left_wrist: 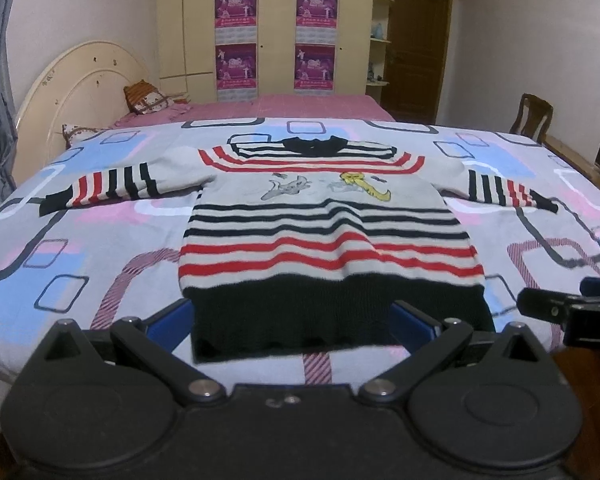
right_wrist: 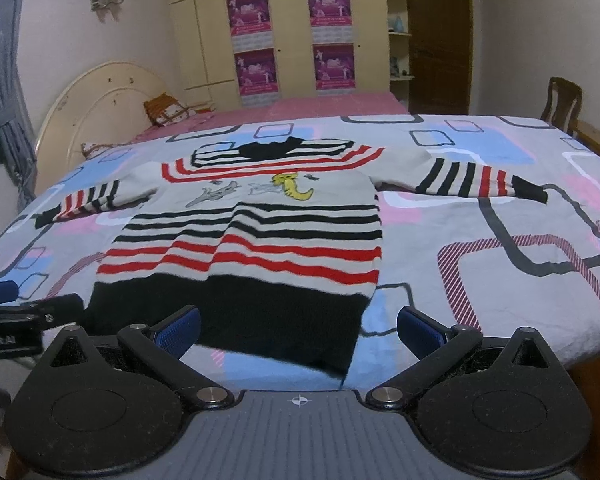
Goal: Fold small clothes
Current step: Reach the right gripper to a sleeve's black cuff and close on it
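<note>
One striped sweater (left_wrist: 328, 236), flat and face up on the bed (left_wrist: 100, 240), both sleeves spread, black hem nearest. Two grippers, left gripper (left_wrist: 292, 322) and right gripper (right_wrist: 298, 326), hover at the hem, jaws apart and empty. Best start: pinch one sleeve cuff each and fold inward, keeping the body flat.

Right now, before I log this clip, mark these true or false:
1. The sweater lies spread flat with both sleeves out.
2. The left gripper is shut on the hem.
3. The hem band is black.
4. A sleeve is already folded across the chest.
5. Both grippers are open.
1. True: the sweater lies flat on the bedsheet, sleeves out.
2. False: the left gripper is open and holds nothing.
3. True: the hem band is black.
4. False: neither sleeve is folded.
5. True: the right gripper is open too.
</note>
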Tool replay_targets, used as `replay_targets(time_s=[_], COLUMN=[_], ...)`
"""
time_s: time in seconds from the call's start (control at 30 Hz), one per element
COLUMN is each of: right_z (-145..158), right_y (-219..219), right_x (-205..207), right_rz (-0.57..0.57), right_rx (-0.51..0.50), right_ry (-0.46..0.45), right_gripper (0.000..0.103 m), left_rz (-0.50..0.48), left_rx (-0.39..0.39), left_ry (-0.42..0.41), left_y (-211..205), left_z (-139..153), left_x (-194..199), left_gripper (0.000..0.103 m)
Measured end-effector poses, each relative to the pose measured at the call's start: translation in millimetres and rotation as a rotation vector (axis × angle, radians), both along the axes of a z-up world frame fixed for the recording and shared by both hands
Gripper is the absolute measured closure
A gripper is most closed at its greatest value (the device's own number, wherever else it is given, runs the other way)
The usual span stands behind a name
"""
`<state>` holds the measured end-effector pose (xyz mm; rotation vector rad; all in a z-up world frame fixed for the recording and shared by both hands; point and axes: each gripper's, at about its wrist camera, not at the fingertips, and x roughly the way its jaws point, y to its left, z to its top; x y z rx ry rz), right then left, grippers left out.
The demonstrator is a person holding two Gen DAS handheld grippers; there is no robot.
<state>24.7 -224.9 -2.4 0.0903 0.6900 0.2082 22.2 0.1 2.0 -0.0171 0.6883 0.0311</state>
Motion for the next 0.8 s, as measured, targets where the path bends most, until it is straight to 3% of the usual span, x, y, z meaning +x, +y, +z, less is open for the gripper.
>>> replay_targets(time_s=[0.23,0.37,0.6,0.8], right_z=[-1.0,-2.6,-0.9,-5.2], right_y=[-19.1,-29.4,-56.2,-91.3], right_x=[45.1,78.2,129.2,163.2], right_rz=[-0.069,-0.122,-0.252,-0.361], right_rx=[0.026,0.038,0.057,0.077], right_ry=[-0.004,-0.012,-0.048,-0.052], right_gripper=[0.0,0.0,0.0,0.0], left_rz=[0.023,0.008,-0.067,-0.074], left_rx=[0.044,-0.005,-0.03,-0.061], left_ry=[0.048,0.1,0.067,-0.056], left_y=[-0.3,7.6,15.8,9.2], left_z=[-5.0,-14.2,-16.8,-13.4], left_x=[54.0,92.7,151.8,190.7], left_gripper=[0.0,0.0,0.0,0.0])
